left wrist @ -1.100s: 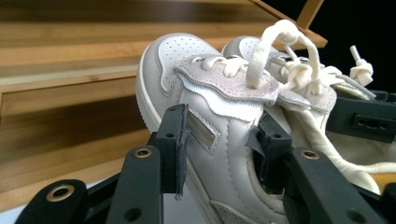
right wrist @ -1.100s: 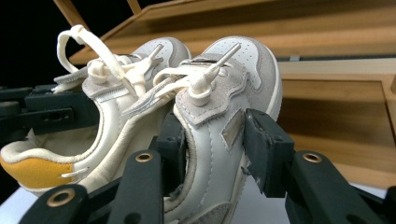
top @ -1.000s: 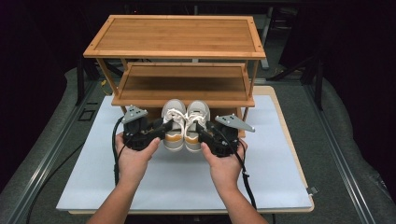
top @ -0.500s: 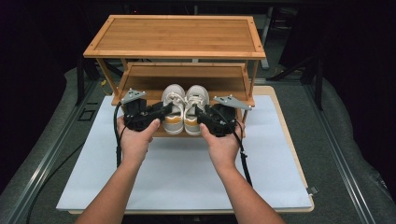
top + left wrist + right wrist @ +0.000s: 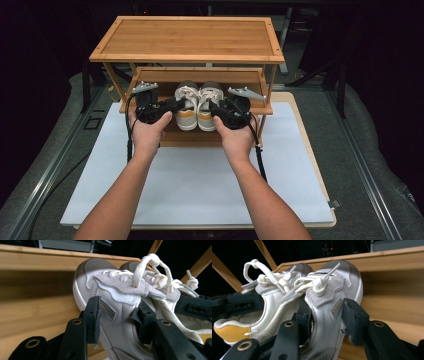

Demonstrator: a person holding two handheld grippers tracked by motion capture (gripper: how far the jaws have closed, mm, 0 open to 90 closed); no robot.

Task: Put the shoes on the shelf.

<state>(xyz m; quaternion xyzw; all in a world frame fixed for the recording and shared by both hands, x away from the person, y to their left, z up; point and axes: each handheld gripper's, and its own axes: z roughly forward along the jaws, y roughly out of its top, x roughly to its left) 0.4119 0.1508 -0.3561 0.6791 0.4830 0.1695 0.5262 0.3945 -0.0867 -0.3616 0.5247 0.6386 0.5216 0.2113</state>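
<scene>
A pair of white sneakers with grey toes and tan heels is held side by side over the middle shelf (image 5: 150, 77) of a bamboo shoe rack (image 5: 190, 40), toes pointing to the back. My left gripper (image 5: 176, 105) is shut on the left sneaker (image 5: 186, 107), its jaws clamping the outer side wall (image 5: 117, 290). Mirroring it, my right gripper (image 5: 216, 106) is shut on the right sneaker (image 5: 206, 107), jaws across that shoe's side wall (image 5: 332, 287). The heels overhang the shelf's front edge. I cannot tell whether the soles rest on the shelf.
The rack stands at the back of a white mat (image 5: 200, 180) on a wooden board. Its top shelf overhangs the shoes closely. A lower board (image 5: 195, 137) lies under the heels. Dark floor and metal rails (image 5: 50, 165) flank the board.
Both hands have pushed forward together, carrying the sneakers from just in front of the rack in under the top shelf, over the middle shelf. Both grips are unchanged.
</scene>
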